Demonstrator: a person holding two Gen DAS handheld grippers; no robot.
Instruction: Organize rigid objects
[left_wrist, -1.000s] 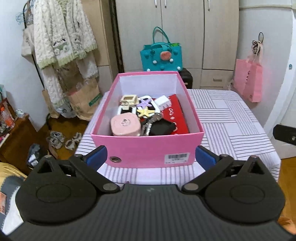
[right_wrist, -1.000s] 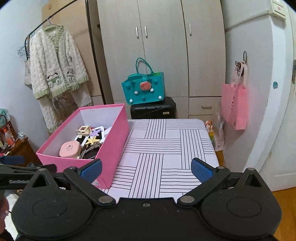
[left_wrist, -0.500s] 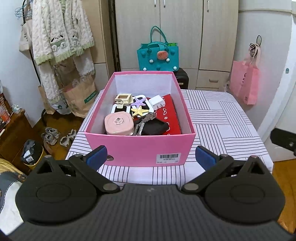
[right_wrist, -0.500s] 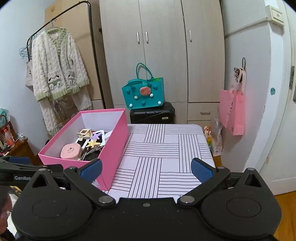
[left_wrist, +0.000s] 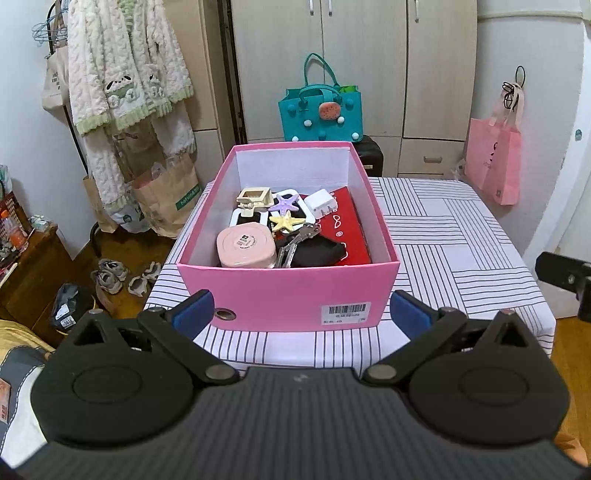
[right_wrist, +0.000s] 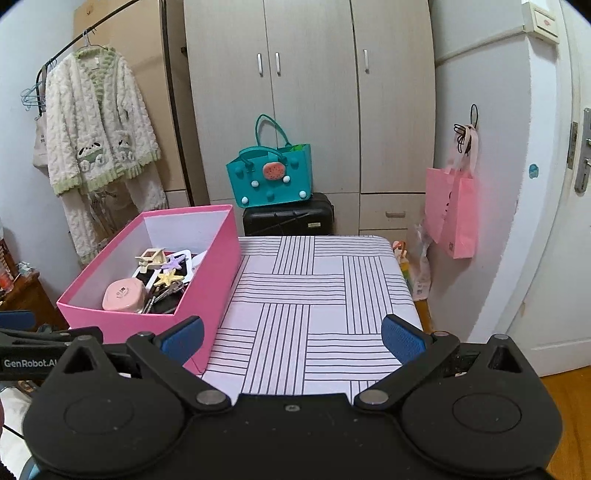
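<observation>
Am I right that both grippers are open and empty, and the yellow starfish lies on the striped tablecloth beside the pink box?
Not quite. The yellow starfish lies inside the pink box, on top of the other items, not on the striped tablecloth; the left wrist view shows it. The rest holds: the left gripper and right gripper are both open and empty.

"GenRobot.AI", cut off at the frame edge, is printed in white on the black arm of the left gripper (right_wrist: 29, 363), seen in the right wrist view. A white barcode label (left_wrist: 345, 313) is stuck on the front wall of the pink box (left_wrist: 288, 291); its digits cannot be read. Green lettering on the brown paper bag (left_wrist: 168, 201) is illegible.
</observation>
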